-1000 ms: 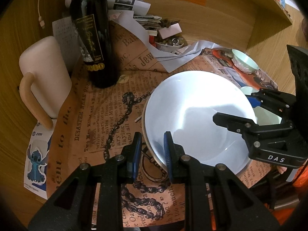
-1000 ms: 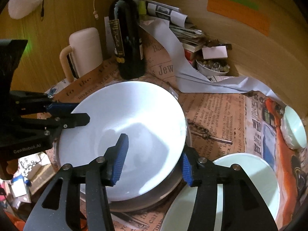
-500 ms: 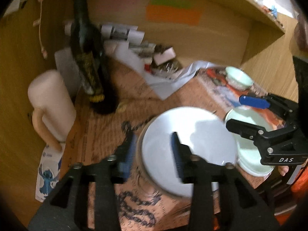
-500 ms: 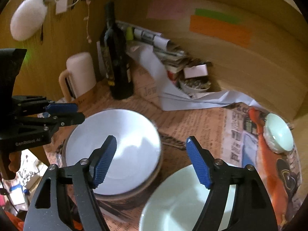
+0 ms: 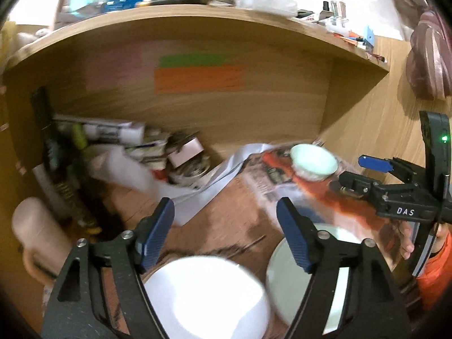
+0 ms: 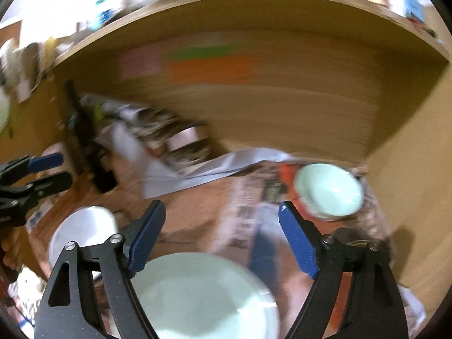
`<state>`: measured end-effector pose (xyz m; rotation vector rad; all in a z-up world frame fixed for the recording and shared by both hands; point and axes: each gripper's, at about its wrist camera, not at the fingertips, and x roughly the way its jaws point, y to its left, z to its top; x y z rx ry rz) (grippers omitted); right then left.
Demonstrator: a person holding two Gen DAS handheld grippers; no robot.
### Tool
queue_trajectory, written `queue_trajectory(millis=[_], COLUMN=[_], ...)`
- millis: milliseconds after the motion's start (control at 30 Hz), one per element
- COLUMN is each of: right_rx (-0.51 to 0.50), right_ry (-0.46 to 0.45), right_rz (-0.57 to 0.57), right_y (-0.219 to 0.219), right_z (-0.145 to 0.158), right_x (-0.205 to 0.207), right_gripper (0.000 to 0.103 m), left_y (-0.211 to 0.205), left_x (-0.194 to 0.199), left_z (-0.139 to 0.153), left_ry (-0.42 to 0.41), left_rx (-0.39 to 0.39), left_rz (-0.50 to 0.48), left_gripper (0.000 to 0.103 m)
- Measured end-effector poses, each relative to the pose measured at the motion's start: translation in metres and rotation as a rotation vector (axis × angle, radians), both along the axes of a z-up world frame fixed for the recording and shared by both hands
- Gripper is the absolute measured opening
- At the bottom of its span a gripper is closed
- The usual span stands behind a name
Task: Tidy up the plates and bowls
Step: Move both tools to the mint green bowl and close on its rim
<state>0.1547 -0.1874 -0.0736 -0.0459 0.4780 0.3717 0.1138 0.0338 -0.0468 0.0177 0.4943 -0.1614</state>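
Note:
My left gripper [image 5: 224, 231] hangs above the table with its jaws opening and nothing between them. Below it lies a white plate [image 5: 206, 296], and to its right a pale green plate [image 5: 282, 276]. A small pale green bowl [image 5: 313, 162] sits farther back on the right. My right gripper [image 6: 221, 237] is also opening and empty, over the pale green plate [image 6: 203, 296]. In that view the white plate [image 6: 84, 231] is at the left and the small bowl [image 6: 329, 189] at the right. Each gripper shows in the other's view, the right gripper [image 5: 356, 171] and the left gripper [image 6: 53, 171]. Both views are blurred.
Newspaper covers the table inside a wooden alcove with coloured notes on its back wall [image 5: 197, 79]. A dark bottle [image 5: 56, 169] and a pink mug [image 5: 36, 226] stand at the left. A pile of papers and a dish of small items [image 5: 192, 166] lie at the back.
Both grippers let go of the white plate's rim, rose and pulled back from it. Their jaws spread wide. Both views tilted up toward the back wall.

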Motion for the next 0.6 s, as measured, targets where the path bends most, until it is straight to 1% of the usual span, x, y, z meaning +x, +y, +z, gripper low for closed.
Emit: queue_trajectory(millis=[67,200,400,533,600], right_rx=[0.009,0.014,0.049,0.051,0.04], right_ry=[-0.002,-0.001,0.082,0.133,0.155], right_rz=[-0.035,-0.129,-0.219,-0.26,-0.275], right_y=[-0.014,-0.045,-0.078,-0.09,-0.093], right_z=[0.003,0.006,-0.007,-0.02,-0.027], right_x=[0.008,0.033,0.078,0.103,0.116], right_gripper=[0.08,0.08,0.08,0.08,0.08], left_y=[-0.01,-0.031,-0.059,-0.072,-0.077], left_x=[0.013,0.044,0.093,0.123,0.138], left_z=[0.004,0.007,0.005,-0.008,-0.015], left_ry=[0.006,0.035,0.096,0.16,0.184], left_rx=[-0.011,-0.015,-0.036,-0.056,-0.044], left_rz=[-0.013,-0.052,-0.1,-0.12,-0.113], left_gripper=[0.082,0.085,0.088,0.088,0.088])
